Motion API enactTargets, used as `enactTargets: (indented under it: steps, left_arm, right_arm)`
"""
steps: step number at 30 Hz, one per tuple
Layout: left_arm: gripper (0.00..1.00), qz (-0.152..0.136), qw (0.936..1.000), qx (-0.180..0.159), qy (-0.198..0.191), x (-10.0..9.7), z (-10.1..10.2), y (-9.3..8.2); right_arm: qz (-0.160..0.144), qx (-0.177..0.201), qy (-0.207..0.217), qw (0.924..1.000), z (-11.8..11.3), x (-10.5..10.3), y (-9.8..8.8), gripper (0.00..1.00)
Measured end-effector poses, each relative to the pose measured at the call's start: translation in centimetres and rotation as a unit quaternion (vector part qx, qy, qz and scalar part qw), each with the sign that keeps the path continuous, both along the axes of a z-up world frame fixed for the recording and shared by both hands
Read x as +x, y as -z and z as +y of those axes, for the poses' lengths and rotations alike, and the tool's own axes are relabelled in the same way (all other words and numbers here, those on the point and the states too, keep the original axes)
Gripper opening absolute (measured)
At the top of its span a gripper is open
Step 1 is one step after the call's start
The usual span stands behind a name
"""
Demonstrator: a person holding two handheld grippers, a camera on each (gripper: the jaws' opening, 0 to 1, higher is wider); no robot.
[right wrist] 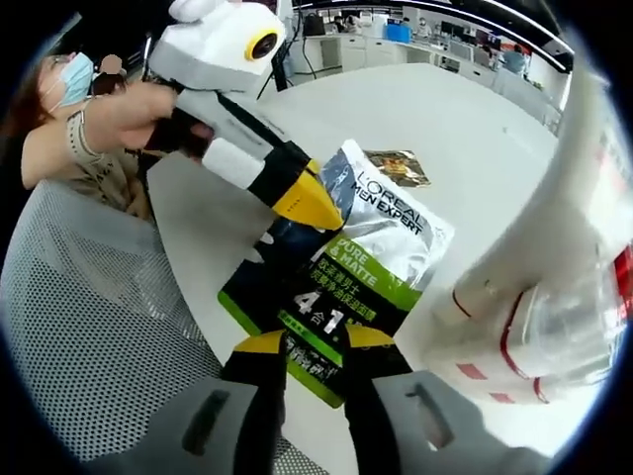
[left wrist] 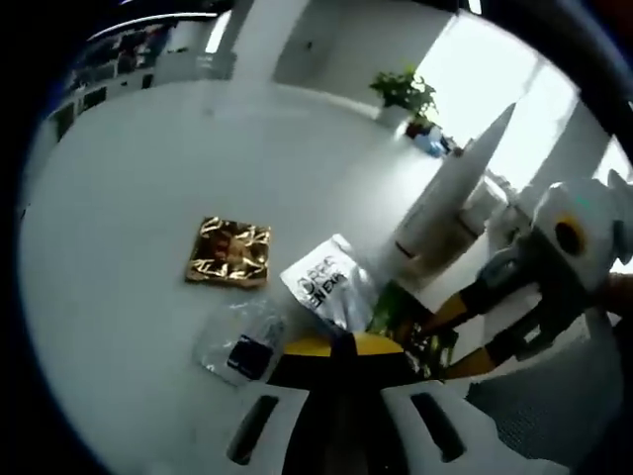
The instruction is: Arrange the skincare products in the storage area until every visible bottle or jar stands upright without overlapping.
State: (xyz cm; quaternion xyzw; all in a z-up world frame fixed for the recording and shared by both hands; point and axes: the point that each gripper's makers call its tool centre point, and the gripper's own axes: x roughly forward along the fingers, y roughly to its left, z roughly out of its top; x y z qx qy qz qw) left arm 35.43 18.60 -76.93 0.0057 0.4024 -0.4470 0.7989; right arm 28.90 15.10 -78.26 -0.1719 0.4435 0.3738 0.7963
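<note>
Right tool (right wrist: 315, 348), nearest, clamps the lower edge of the L'ORÉAL MEN EXPERT pouch (right wrist: 371, 267), marked "PURE & MATTE" and "4 合 1". Left tool (right wrist: 318, 210) pinches its upper edge, holding it above the worktop (right wrist: 465, 129). Likely step: repositioning; next, set it upright beside the white tube (right wrist: 554, 297). Beyond lies a gold sachet (right wrist: 398, 166).

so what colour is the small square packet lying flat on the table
Shiny gold packet, clearest in the left gripper view.

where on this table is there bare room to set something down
Bare table lies beyond and beside the gold packet. It is crowded around the L'Oreal pouch, the white tube and both grippers.
</note>
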Motion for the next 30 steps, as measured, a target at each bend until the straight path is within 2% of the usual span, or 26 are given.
enactTargets:
  steps: [3,11,14,17,21,23,25,26,28,30]
  left_arm:
    - [0.02,-0.026,0.9994,0.017,0.017,0.2,0.0,0.1]
    - [0.04,-0.043,0.9982,0.026,0.033,0.7,-0.7,0.1]
    - [0.06,-0.07,0.9958,0.037,0.046,0.9,-0.8,0.1]
    - [0.09,-0.069,0.9956,0.045,0.045,1.0,-0.4,0.2]
    - [0.11,-0.087,0.9934,0.062,0.042,1.7,1.1,-0.2]
    - [0.08,-0.088,0.9936,0.062,0.033,2.2,1.8,-0.5]
    - [0.03,-0.115,0.9895,0.087,0.012,3.5,3.1,-0.6]
    - [0.0,-0.126,0.9868,0.101,0.015,3.8,3.6,-0.5]
    - [0.0,-0.126,0.9846,0.119,0.021,4.0,4.2,0.0]
    - [0.0,-0.13,0.984,0.119,0.025,4.2,4.2,0.0]
  right_arm:
    - [-0.002,0.002,0.007,1.0,-0.1,0.1,0.0,0.21]
    - [-0.008,-0.013,0.005,0.9999,-0.7,0.1,0.0,0.21]
    - [-0.006,-0.012,0.007,0.9999,-0.9,0.1,0.0,0.21]
    - [-0.007,-0.013,0.005,0.9999,-1.0,0.1,0.0,0.21]
    - [-0.006,-0.013,0.005,0.9999,-1.0,0.2,0.0,0.21]
    - [-0.006,-0.012,0.004,0.9999,-1.0,0.2,0.0,0.2]
    - [-0.005,-0.011,0.003,0.9999,-1.0,0.2,0.1,0.2]
    - [-0.004,-0.011,0.002,0.9999,-1.0,0.2,0.1,0.2]
    - [-0.003,-0.009,0.003,0.9999,-1.1,0.2,0.1,0.2]
    - [-0.001,-0.009,0.004,1.0,-1.1,0.2,0.1,0.2]
